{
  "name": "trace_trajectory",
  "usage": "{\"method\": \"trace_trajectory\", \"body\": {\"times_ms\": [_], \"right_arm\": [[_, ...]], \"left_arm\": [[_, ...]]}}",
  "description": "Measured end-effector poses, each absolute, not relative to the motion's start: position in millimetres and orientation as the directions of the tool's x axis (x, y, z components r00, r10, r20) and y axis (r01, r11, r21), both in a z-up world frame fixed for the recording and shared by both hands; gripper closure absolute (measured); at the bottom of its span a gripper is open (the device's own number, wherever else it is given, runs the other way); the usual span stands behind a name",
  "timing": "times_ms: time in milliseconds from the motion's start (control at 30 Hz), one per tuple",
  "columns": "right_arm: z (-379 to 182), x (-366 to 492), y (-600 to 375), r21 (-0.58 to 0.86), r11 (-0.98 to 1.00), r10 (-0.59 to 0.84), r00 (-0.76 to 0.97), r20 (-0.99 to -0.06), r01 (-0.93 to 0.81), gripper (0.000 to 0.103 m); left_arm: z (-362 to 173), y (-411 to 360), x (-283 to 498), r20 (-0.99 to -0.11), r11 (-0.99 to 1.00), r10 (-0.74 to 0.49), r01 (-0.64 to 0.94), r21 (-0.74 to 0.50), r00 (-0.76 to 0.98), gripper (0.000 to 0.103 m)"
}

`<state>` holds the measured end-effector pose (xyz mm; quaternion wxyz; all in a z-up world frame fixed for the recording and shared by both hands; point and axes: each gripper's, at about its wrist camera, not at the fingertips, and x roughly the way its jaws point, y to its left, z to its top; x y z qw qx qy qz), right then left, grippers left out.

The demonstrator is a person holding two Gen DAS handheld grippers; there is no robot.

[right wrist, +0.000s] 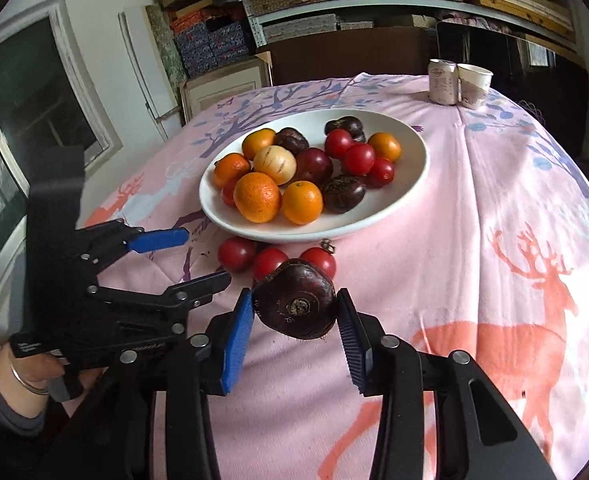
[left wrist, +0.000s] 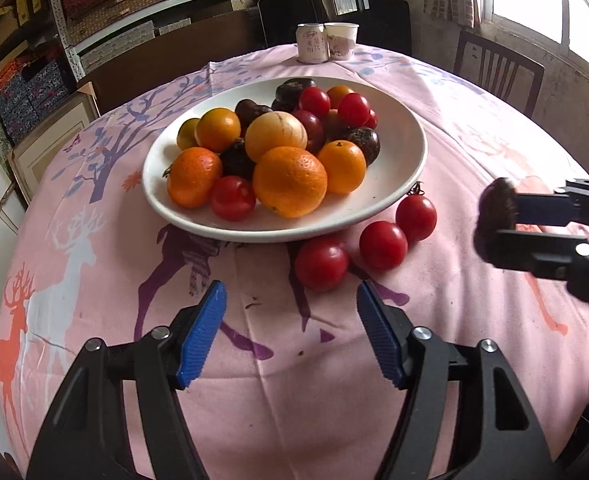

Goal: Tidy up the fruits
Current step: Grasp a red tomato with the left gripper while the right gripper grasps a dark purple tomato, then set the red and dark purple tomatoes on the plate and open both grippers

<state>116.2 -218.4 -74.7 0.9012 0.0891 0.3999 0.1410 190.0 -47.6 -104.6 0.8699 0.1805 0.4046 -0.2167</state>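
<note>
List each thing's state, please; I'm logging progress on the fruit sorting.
Right gripper: shut on the dark purple fruit, held above the cloth.
Left gripper: open, nothing between its fingers.
White plate: piled with oranges, tomatoes and dark fruits.
Three red tomatoes: on the tablecloth, beside the plate's near rim.
Can: upright.
Paper cup: upright, beside the can.

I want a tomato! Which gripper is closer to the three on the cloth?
Left. The left gripper hovers just before the tomatoes; the right gripper, holding a dark fruit, sits farther aside.
</note>
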Motion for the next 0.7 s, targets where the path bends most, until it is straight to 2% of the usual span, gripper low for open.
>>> {"method": "trace_trajectory", "body": {"times_ms": [100, 167, 233, 267, 333, 700], "right_arm": [[-77, 106, -239, 0.309, 0.939, 0.33, 0.644, -0.69, -0.15, 0.061], [-79, 101, -246, 0.321, 0.936, 0.333, 0.646, -0.687, -0.142, 0.061], [-82, 100, -250, 0.33, 0.934, 0.339, 0.642, -0.688, -0.14, 0.061], [-83, 100, -250, 0.333, 0.932, 0.343, 0.64, -0.688, -0.141, 0.061], [-85, 101, -250, 0.339, 0.93, 0.35, 0.639, -0.685, -0.146, 0.061], [-60, 103, -247, 0.327, 0.924, 0.371, 0.666, -0.647, -0.197, 0.061]], "left_arm": [[-111, -57, 197, -0.792, 0.834, -0.22, 0.53, 0.15, 0.57, 0.047], [-113, -61, 201, -0.8, 0.832, -0.228, 0.538, 0.137, 0.555, 0.06], [-114, -65, 201, -0.801, 0.823, -0.242, 0.553, 0.13, 0.548, 0.067], [-114, -69, 199, -0.799, 0.813, -0.246, 0.566, 0.138, 0.549, 0.075], [-114, -74, 195, -0.79, 0.808, -0.226, 0.563, 0.175, 0.57, 0.075], [-78, -35, 174, -0.727, 0.842, -0.327, 0.536, 0.067, 0.604, 0.075]]}}
